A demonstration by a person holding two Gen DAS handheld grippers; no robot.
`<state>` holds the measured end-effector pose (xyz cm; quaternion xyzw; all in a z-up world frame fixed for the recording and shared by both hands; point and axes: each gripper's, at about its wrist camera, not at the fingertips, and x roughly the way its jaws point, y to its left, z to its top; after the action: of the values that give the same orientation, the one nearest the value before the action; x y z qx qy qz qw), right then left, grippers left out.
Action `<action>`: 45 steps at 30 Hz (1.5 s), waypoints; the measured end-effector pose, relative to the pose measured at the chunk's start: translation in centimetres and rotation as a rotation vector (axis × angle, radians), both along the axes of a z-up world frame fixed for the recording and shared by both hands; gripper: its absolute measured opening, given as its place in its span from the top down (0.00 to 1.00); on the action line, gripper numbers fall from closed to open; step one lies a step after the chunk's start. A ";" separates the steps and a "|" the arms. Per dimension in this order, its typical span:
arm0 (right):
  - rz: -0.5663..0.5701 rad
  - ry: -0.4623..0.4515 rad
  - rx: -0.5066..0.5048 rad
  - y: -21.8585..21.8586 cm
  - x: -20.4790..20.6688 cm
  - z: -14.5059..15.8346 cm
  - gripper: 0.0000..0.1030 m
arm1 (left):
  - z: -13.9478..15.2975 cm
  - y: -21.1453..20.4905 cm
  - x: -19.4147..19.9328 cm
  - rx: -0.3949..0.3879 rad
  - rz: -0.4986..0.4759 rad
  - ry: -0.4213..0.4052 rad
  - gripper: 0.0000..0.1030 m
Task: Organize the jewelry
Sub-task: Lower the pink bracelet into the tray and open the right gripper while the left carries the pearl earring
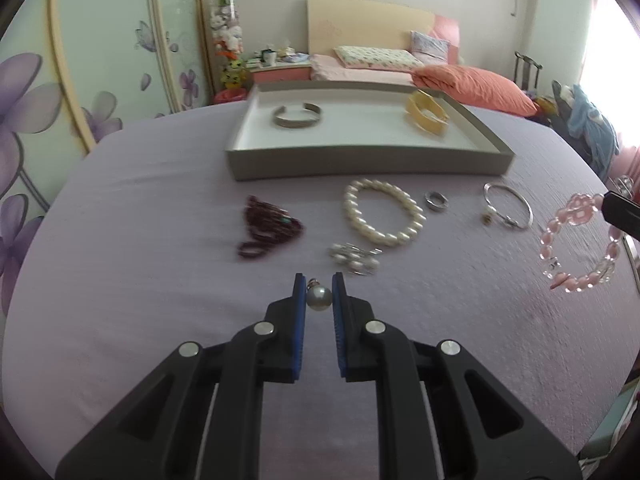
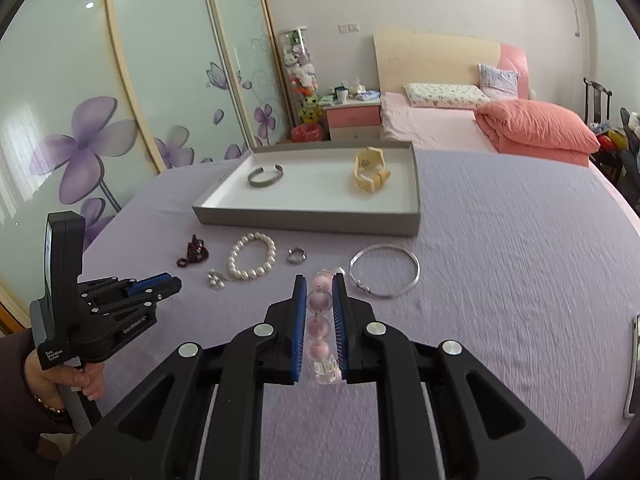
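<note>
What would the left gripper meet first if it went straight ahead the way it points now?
Probably the small silver-and-pearl cluster piece, lying just beyond the left gripper, which holds a round grey pearl earring. Beyond that comes the white pearl bracelet. Height above the cloth is unclear.

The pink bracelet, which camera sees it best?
The left wrist view: the pink bracelet hangs there as a whole loop, off the cloth. The right wrist view shows only a row of its beads squeezed inside the right gripper.
</note>
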<state>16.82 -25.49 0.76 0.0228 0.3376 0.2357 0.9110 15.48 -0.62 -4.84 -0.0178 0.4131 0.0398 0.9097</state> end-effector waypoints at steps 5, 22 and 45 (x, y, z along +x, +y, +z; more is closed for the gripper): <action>0.007 -0.008 -0.001 0.7 0.3 0.5 0.87 | 0.7 1.4 0.0 0.002 0.017 -0.018 0.87; 0.015 -0.035 -0.028 2.5 1.9 1.7 0.87 | 1.3 2.4 1.2 -0.010 0.013 -0.043 0.87; -0.049 0.067 -0.031 9.1 18.6 -0.6 0.87 | 4.4 6.0 12.9 -0.041 0.065 -0.110 0.87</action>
<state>35.39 -16.41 0.14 0.0250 0.3710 0.2072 0.9049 28.37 5.36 -0.41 -0.0521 0.3624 0.0597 0.9287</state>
